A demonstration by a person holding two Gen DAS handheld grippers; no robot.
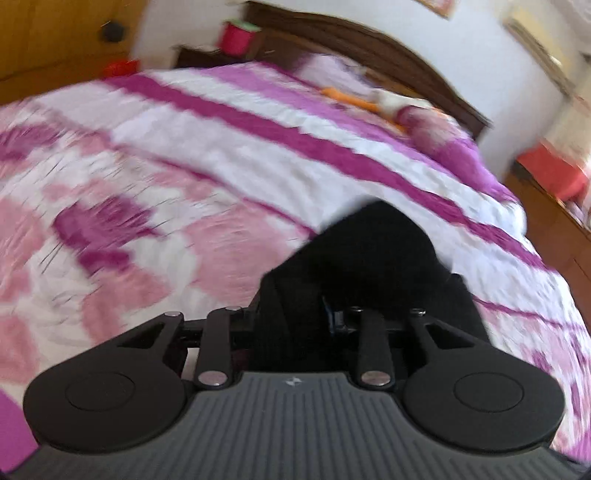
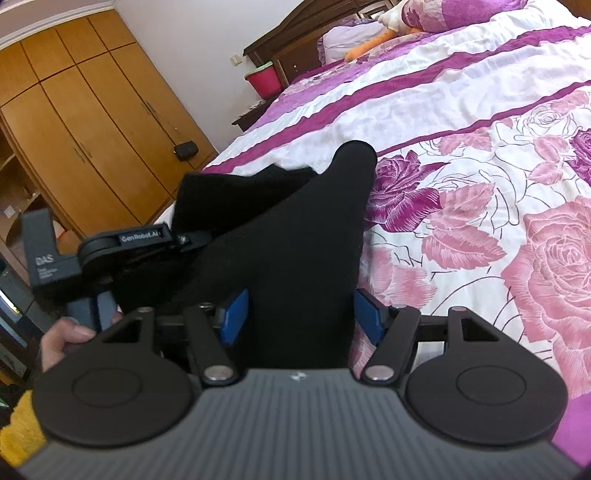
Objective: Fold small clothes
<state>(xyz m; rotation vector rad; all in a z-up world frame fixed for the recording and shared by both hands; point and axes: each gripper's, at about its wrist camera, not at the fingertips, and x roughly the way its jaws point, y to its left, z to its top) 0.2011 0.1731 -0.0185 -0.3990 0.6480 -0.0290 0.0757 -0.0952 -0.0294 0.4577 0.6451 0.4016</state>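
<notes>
- My right gripper [image 2: 301, 315] sits nearest in its own view, its blue pads [image 2: 233, 317] standing apart with the black sock [image 2: 295, 236] running up between them. The left pad lies against the cloth; beside the right pad a sliver of bedspread shows, so I cannot tell whether it presses.
- My left gripper [image 1: 325, 314] has its jaws drawn in on a bunched part of the same black sock [image 1: 369, 258]; the cloth covers the fingertips and only a bit of blue shows through, so the hold reads as a pinch on the fabric.
- In the right wrist view my left gripper [image 2: 177, 238] comes in from the left side, clamped at the sock's folded-over edge, with my left hand [image 2: 68, 338] wrapped round its handle below.
- The sock lies on the near part of the bed, its rounded end pointing away from me up the cover.
- Under it spreads the bedspread [image 2: 480, 155], white with pink and purple roses, then plain purple stripes further on.
- Past the stripes lie a purple pillow [image 2: 461, 14] and something orange [image 2: 369, 46] near the dark wooden headboard [image 2: 306, 33].
- Beside the bed stand a pink bucket [image 2: 264, 79] and a wooden wardrobe [image 2: 92, 110].
- The left wrist view is blurred throughout.
</notes>
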